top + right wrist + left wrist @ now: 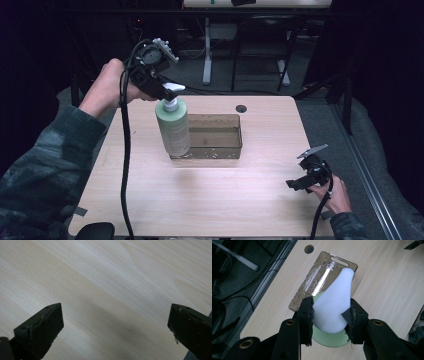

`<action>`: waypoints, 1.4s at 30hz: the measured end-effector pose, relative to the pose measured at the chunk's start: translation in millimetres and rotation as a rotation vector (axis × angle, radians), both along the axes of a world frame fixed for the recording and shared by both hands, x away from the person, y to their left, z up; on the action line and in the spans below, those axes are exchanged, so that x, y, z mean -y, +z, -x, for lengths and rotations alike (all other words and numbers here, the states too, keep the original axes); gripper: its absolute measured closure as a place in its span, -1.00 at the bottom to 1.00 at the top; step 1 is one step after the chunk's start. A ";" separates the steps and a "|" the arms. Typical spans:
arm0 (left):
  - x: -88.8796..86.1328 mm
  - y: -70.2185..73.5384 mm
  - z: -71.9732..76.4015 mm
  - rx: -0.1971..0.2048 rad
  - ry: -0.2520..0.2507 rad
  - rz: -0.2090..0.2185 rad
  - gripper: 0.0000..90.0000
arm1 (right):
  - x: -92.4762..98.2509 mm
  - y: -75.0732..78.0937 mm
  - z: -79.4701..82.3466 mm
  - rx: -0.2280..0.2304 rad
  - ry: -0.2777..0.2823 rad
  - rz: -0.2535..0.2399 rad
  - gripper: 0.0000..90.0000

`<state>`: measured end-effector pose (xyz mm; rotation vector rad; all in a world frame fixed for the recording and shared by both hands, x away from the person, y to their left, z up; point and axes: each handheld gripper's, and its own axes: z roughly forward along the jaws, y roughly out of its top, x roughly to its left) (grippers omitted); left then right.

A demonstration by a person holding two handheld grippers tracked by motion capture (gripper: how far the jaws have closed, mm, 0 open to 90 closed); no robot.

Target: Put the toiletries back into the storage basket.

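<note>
Because the left gripper [329, 315] pinches only the white pump head [334, 305], the green bottle [173, 127] hangs below it, over the bin [220, 136]; smooth, likely heavy, it may swing or slip. The right gripper [115, 322] gapes empty above the worktop [105, 277].

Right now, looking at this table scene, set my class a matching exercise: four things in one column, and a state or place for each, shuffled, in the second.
Things:
1. left gripper
2. right gripper
3. pump bottle
4. clear bin

States or places:
A. jaws wide apart above bare wood
B. standing empty on the table
C. pale green, held by its white pump head
D. clamped on the pump head

Pairs: 1-D, 2-A, 3-C, 4-B
</note>
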<state>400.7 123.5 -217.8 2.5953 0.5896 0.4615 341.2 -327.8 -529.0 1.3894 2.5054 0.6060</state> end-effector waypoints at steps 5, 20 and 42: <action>0.3 2.9 -4.8 0.007 0.009 0.002 0.38 | -0.6 -0.6 0.2 -0.003 -0.004 -0.006 -1.00; 4.5 7.0 -19.2 0.009 0.028 -0.010 0.38 | -1.4 -0.7 0.4 -0.005 -0.003 -0.004 -1.00; 8.7 8.3 -41.4 0.017 0.085 -0.024 0.38 | -1.7 -1.1 0.1 -0.002 0.001 0.002 -1.00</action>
